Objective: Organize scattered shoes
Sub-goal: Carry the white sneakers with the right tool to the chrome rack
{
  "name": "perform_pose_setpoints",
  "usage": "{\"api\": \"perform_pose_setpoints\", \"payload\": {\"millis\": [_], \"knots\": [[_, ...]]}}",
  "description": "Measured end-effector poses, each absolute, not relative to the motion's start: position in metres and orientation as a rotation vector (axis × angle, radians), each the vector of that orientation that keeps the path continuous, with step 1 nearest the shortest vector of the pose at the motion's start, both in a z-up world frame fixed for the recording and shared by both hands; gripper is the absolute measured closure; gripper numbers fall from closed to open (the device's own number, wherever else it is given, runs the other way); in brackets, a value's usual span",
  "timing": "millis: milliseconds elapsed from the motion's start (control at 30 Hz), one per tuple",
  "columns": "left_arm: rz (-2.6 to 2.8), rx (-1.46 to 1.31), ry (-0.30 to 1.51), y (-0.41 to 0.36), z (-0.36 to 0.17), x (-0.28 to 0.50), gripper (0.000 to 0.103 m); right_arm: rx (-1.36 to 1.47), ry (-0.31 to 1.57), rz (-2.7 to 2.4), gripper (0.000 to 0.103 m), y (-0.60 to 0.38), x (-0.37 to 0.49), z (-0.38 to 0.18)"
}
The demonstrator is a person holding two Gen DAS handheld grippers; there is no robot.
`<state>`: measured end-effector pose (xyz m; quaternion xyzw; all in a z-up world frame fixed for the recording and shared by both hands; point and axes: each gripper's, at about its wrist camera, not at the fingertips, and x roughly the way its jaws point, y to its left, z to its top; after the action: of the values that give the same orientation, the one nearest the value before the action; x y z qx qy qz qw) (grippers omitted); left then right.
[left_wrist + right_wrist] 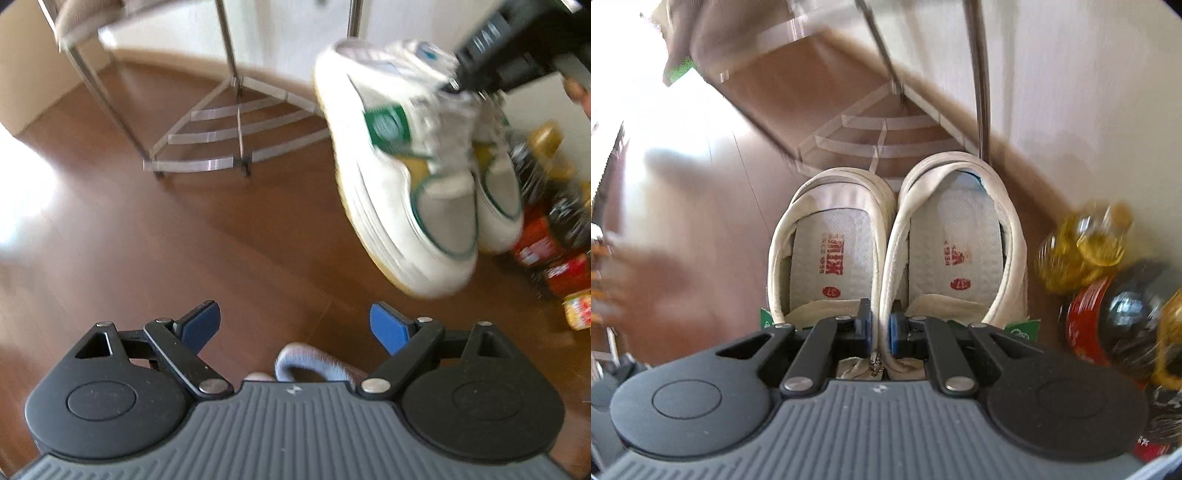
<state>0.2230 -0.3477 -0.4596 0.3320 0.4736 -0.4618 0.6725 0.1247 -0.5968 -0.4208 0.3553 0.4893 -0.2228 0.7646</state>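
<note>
Two white sneakers (894, 251), side by side, pinched together at their inner collars by the right gripper (881, 328); jaws nearly closed, blue pads pressing the two adjoining edges between them. Hanging in the air above the brown wood floor (184, 240), toes down in the left wrist view, with green tags and green trim on the toe caps, yellowish soles. Red print and a red size mark on both insoles in the right wrist view. Left gripper (295, 328) spread wide, nothing between its blue pads (388, 328), only floor beneath and a grey-blue slipper toe (310, 363) at the lower edge. Metal shoe rack (229, 136) with clear slatted shelves against the pale wall, beyond the sneakers and well apart from them; lowest shelf bare, something blurred and grey-brown on an upper shelf, too smeared to tell. Bottles (1108, 295) with yellow and dark contents clustered on the floor just right of the sneakers. Much motion blur in both views.
</note>
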Motion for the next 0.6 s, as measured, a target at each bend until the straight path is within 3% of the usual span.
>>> {"api": "perform_pose_setpoints", "payload": {"millis": [300, 600], "knots": [[-1.251, 0.693, 0.96, -0.428, -0.405, 0.289, 0.012, 0.82, 0.886, -0.607, 0.095, -0.666, 0.214, -0.273], [-1.244, 0.685, 0.903, -0.499, -0.434, 0.36, 0.012, 0.584, 0.97, -0.781, 0.095, -0.728, 0.361, -0.333]]}}
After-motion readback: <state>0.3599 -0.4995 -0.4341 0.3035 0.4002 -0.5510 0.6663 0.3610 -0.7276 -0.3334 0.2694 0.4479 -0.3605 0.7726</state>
